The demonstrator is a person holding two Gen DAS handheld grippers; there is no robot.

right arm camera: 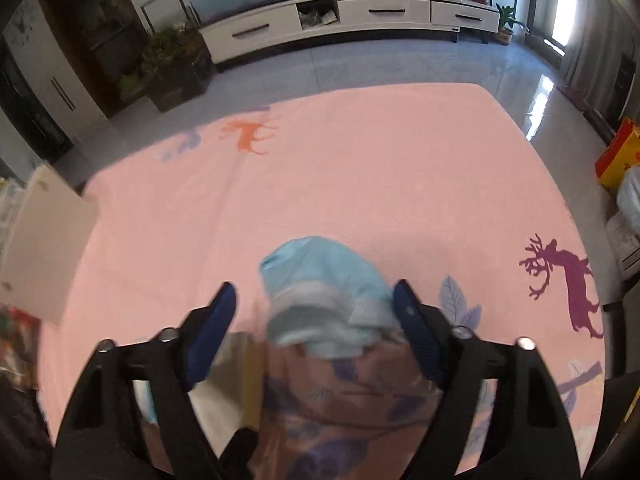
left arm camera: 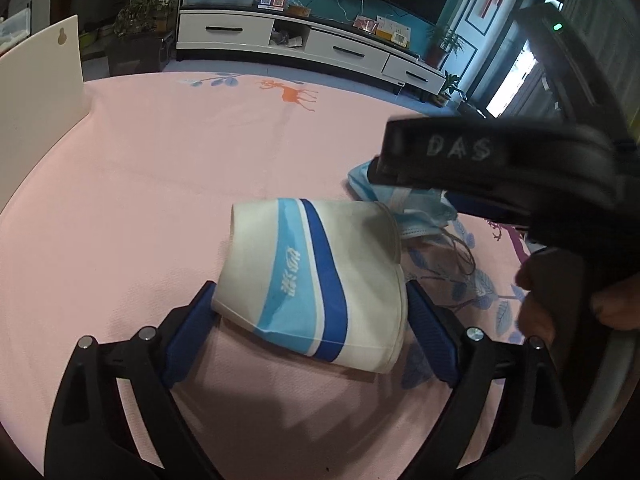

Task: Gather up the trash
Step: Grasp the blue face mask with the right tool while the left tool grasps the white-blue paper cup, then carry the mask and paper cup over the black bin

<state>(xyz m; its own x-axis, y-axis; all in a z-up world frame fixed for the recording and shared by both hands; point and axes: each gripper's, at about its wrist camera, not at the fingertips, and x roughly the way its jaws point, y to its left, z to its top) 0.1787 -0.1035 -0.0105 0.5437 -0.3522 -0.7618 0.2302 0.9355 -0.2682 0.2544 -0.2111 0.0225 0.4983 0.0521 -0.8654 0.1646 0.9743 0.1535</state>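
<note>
A flattened white paper cup (left arm camera: 316, 280) with blue stripes lies on its side on the pink cloth (left arm camera: 160, 180). My left gripper (left arm camera: 310, 296) straddles it, a blue pad right at each end, with no visible squeeze. Just right of the cup lies a crumpled light-blue face mask (left arm camera: 424, 216), partly hidden under the right gripper's black body (left arm camera: 500, 160). In the right wrist view the mask (right arm camera: 324, 300) sits between the fingers of my right gripper (right arm camera: 312, 300). The right pad (right arm camera: 416, 328) is at the mask's edge; a gap of cloth separates the left pad (right arm camera: 212, 328) from it.
A white board (left arm camera: 36, 112) stands at the cloth's left edge. A person's fingers (left arm camera: 536, 312) show at the right. Beyond the cloth are grey floor, a white TV cabinet (right arm camera: 360, 16) and potted plants (right arm camera: 172, 68). A yellow and red bag (right arm camera: 618, 160) sits at the far right.
</note>
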